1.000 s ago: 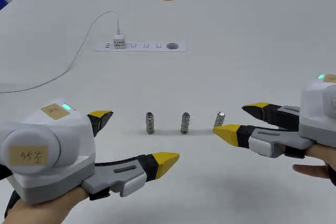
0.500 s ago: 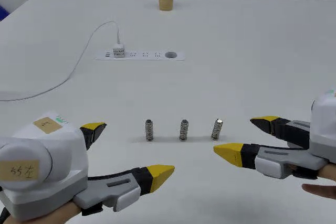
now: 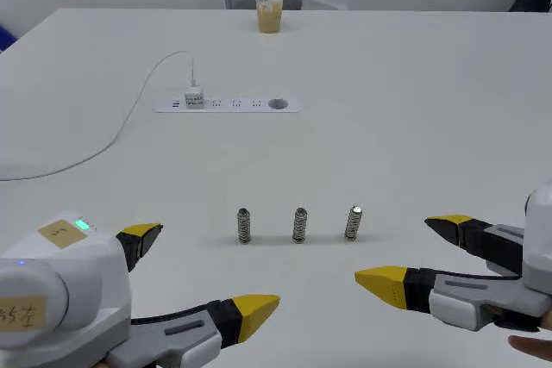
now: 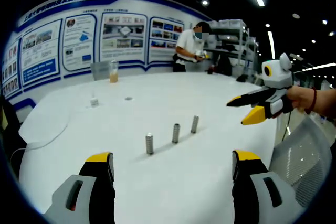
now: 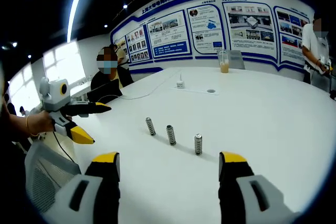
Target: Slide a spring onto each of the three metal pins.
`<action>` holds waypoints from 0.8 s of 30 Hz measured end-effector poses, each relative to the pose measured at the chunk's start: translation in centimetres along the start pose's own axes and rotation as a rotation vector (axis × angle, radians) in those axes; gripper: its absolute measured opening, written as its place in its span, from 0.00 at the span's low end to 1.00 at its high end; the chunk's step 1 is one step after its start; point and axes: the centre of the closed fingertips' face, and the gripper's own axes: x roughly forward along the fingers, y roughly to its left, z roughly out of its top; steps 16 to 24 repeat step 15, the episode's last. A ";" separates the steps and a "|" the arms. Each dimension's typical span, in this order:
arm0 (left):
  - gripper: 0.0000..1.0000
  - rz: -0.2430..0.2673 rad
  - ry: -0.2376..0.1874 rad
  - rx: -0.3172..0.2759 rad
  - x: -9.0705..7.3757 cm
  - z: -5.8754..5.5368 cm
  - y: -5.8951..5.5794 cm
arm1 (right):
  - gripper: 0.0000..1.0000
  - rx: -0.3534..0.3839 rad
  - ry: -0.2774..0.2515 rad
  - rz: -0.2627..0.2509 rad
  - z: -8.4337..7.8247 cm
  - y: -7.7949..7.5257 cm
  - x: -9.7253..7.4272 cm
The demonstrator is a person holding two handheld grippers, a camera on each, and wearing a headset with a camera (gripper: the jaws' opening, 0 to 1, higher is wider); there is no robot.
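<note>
Three metal pins stand in a row on the white table, each wearing a coiled spring: the left pin (image 3: 243,225), the middle pin (image 3: 299,224) and the right pin (image 3: 353,222). The same row shows in the left gripper view (image 4: 175,133) and in the right gripper view (image 5: 171,134). My left gripper (image 3: 198,269) hovers open at the near left, short of the row, holding nothing. My right gripper (image 3: 414,252) hovers open at the near right, also holding nothing. Both sets of yellow-tipped jaws stand wide apart, away from the pins.
A white power strip (image 3: 228,104) with a plugged-in charger and cable lies farther back. A cup of orange drink (image 3: 270,6) stands at the table's far edge. A person (image 5: 107,74) sits at the table's side; another person (image 4: 190,45) stands beyond it.
Both grippers have drawn back toward me and away from the row, still open. The rightmost spring, earlier tilted by the right gripper's tip, now stands nearly upright. The head camera has tilted up.
</note>
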 end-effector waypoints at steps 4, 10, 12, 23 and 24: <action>0.95 0.005 0.008 -0.004 -0.2 -0.3 0.0 | 0.81 -0.005 -0.003 0.005 -0.2 0.5 -0.1; 0.95 0.017 0.014 -0.017 -0.4 -0.5 0.2 | 0.85 -0.011 0.010 0.006 -0.9 0.5 -0.2; 0.94 0.019 0.013 -0.019 -0.6 -0.5 0.2 | 0.86 -0.009 0.011 0.011 -1.0 0.7 -0.3; 0.94 0.022 0.019 -0.011 -0.7 -0.5 0.1 | 0.88 -0.011 -0.003 0.005 -0.9 0.8 -0.5; 0.94 0.022 0.019 -0.011 -0.7 -0.5 0.1 | 0.88 -0.011 -0.003 0.005 -0.9 0.8 -0.5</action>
